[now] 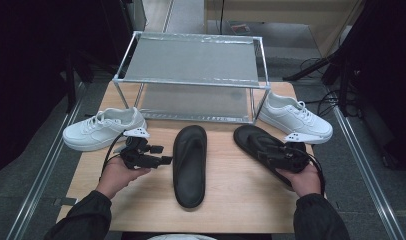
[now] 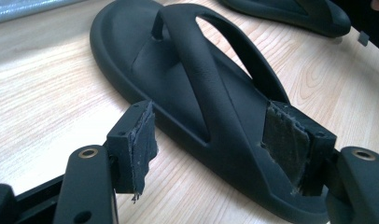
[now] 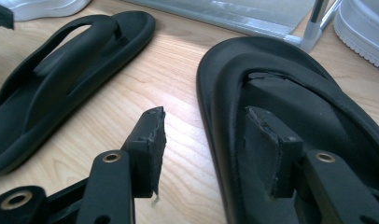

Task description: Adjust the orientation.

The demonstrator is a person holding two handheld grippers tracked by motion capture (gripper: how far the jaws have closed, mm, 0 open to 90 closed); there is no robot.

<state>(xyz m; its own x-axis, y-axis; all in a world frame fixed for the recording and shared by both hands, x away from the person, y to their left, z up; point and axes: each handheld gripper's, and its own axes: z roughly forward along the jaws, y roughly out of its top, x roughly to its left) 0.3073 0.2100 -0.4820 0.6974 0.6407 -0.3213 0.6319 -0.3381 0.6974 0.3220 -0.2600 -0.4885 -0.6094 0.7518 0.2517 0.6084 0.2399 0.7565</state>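
Metal rack (image 1: pixel 191 60) fills upper centre of high view, standing on wooden table (image 1: pixel 231 200). White sneaker (image 1: pixel 103 128) at mid-left, 2nd white sneaker (image 1: pixel 294 119) at mid-right, one each side of rack. Centre: black flip-flop (image 1: pixel 189 165) flat on table, toe twd rack. Right of centre: 2nd black flip-flop (image 1: pixel 256 140), angled. Left gripper (image 1: pixel 163 160) just left of centre flip-flop, tongs apart, straddling its side edge (image 2: pixel 215 121), pads not pressing. Right gripper (image 1: pixel 263 150) over 2nd flip-flop; tongs apart, one pad on the sole (image 3: pixel 281 93), the other over bare wood, no clamp.
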